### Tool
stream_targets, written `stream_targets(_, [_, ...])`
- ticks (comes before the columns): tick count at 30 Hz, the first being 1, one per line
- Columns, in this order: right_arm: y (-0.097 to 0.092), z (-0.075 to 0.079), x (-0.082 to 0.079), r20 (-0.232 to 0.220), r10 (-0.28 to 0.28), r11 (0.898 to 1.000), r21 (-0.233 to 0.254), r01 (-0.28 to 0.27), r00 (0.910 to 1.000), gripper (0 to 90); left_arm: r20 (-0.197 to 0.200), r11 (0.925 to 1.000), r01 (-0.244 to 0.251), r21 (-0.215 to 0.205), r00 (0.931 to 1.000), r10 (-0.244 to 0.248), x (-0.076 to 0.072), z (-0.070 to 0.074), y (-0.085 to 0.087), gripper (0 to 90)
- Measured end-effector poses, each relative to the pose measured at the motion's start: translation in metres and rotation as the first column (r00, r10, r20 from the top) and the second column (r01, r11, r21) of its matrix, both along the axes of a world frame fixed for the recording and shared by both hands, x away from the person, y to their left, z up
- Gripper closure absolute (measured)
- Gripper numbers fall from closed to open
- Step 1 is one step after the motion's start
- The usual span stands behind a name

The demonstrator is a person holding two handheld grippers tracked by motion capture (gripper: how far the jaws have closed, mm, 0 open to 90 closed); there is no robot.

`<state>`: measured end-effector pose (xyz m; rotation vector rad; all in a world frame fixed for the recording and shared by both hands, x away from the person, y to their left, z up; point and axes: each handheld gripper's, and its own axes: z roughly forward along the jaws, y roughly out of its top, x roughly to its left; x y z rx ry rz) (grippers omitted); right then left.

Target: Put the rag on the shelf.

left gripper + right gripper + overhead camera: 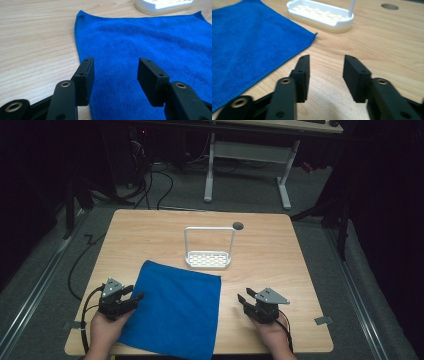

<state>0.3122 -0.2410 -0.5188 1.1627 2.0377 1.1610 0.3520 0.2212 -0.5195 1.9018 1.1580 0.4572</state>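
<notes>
High view: a blue cloth (pixel 172 310) lies flat on the near half of a wooden table (pixel 280 255), its near edge reaching the table's front edge. Just beyond the cloth's far edge stands a white rack (pixel 208 258) with a slotted base and a tall wire hoop; a small round hole (pixel 238 225) marks the table top behind it. The left gripper (pixel 135 296), held in a hand (pixel 105 332), sits at the cloth's left edge with its jaws pointing over the fabric. The right gripper (pixel 242 299), held in the other hand (pixel 272 337), rests over bare wood just right of the cloth, apart from it.

Left gripper view: the left gripper (pixel 115 75) has its two black jaws spread wide with nothing between them; the cloth (pixel 150 42) spreads beneath and ahead of them, its left edge running under the left jaw.

Right gripper view: the right gripper (pixel 325 75) likewise has its jaws parted and holds nothing; bare table (pixel 387 50) lies under them, the cloth (pixel 249 42) off to the left and the rack (pixel 320 16) ahead.
</notes>
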Motion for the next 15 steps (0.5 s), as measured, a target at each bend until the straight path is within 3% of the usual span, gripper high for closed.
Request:
stream_targets(5, [0.0013,-0.0002,-0.0009,0.004,0.020,1.000,0.008,-0.020,0.9998,59.5,-0.008,1.0000,0.001,0.010,1.0000,-0.001,0.0048,-0.0050,0.0008,46.3])
stream_targets(12, [0.0013,0.0002,-0.0023,0.001,0.024,1.000,0.009,-0.024,0.9997,57.8,0.016,0.9997,0.000,0.022,0.9999,-0.001,0.0046,-0.0018,-0.0021,44.7])
stream_targets(15, [0.0020,0.0011,-0.0035,-0.001,0.030,1.000,0.007,-0.030,0.9995,57.8,0.008,0.9995,0.005,0.030,1.0000,-0.005,0.0042,-0.0004,-0.0017,44.7])
